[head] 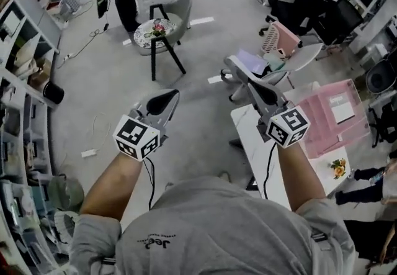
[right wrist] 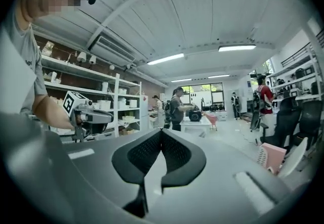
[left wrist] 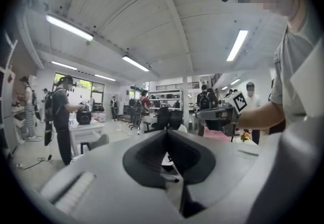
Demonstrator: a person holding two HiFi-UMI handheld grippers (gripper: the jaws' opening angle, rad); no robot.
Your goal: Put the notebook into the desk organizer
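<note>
My left gripper (head: 172, 95) and right gripper (head: 239, 75) are both closed on nothing, held over the floor. At the frame's right, the organizer (head: 316, 128) seems to hold the notebook (head: 342, 108) already, so little remains.

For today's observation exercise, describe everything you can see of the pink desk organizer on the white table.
The pink desk organizer looks like translucent plastic: a wide, low tray with thin walls and dividers forming compartments. It lies flat on the white table at the head view's right. A pale flat item rests in one compartment; what it is cannot be told.
</note>
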